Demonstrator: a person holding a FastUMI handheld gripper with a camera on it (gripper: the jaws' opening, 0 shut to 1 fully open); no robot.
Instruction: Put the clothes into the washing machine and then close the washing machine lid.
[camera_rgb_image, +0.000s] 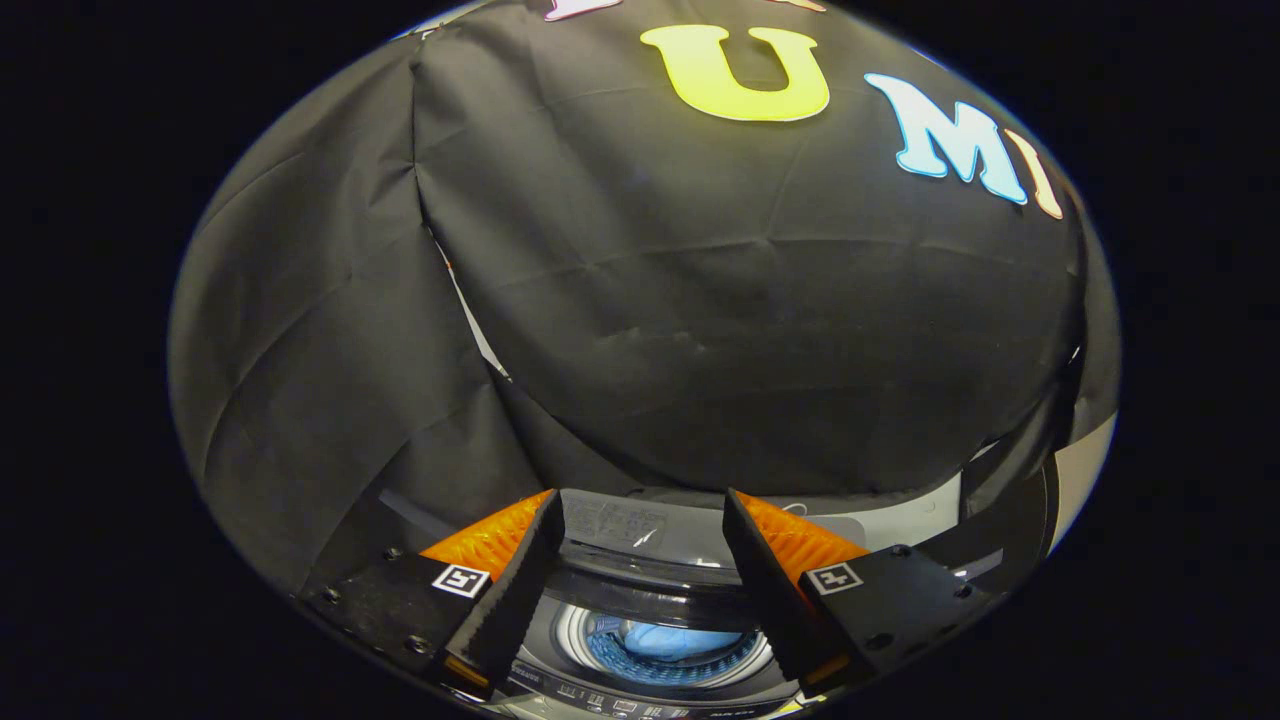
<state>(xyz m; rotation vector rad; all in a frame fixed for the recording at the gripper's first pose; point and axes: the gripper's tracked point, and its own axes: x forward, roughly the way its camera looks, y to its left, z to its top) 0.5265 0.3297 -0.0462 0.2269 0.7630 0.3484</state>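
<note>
Your gripper (642, 520) hangs with its fingers spread wide and nothing held between them; below and between the fingers sits the washing machine (650, 560), its lid raised at the far side; down in the drum (600, 650) lie the blue clothes (680, 638); the black booth wall (700, 300) rises beyond.

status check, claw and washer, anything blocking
Claw open, empty, above the washing machine. Blue clothes in the drum; lid not yet closed. Nothing between the fingers.
</note>
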